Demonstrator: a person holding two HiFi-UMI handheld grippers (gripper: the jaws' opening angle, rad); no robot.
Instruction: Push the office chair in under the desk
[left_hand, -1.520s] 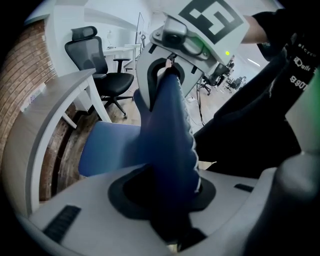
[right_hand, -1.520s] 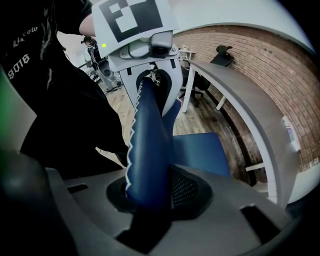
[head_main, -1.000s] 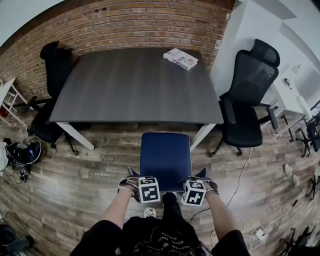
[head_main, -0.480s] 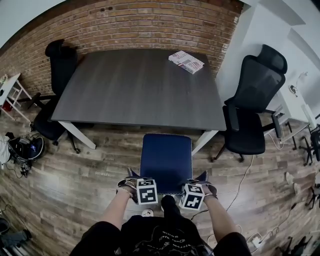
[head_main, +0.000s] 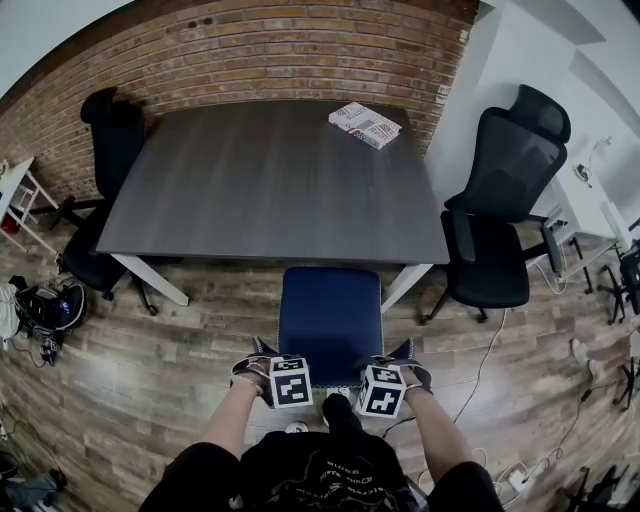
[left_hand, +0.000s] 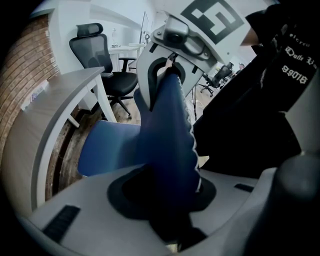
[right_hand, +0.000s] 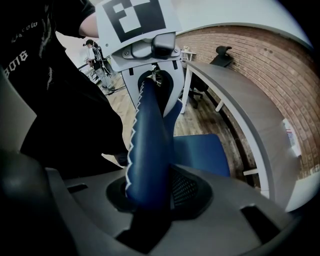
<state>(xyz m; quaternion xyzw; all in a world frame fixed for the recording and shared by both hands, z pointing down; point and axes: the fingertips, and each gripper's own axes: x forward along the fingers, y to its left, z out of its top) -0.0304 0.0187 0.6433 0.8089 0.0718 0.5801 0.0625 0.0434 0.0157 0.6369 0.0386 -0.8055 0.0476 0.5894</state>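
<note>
Nearest the camera, two bare forearms reach out from dark clothing, each hand carrying a gripper topped by a white cube with black square markers. The left gripper (head_main: 270, 366) is clamped on the left end of the padded blue backrest (left_hand: 169, 135) of a blue office chair (head_main: 330, 318). In the left gripper view the upholstered edge, with its white zigzag stitching, is seen running up between the grey jaws. The right gripper (head_main: 400, 366) is closed in the same way on the right end of that backrest, and in the right gripper view the blue padding fills the gap between its jaws. Both grippers are pointed steeply downward.

The chair's square seat is spread ahead of the grippers over a wood-plank floor (head_main: 185, 355). Its front edge is placed just at the near edge of a dark grey wood-grain worktop (head_main: 260, 175), between the two slanted white legs (head_main: 150, 275). Almost the whole seat is seen out in front of that edge.

A patterned book or packet (head_main: 364, 122) is laid near the far right corner of the worktop. A black mesh office chair (head_main: 497, 215) is stood to the right, and another black chair (head_main: 105, 150) at the far left. A red brick wall (head_main: 300, 45) is seen behind the worktop.
</note>
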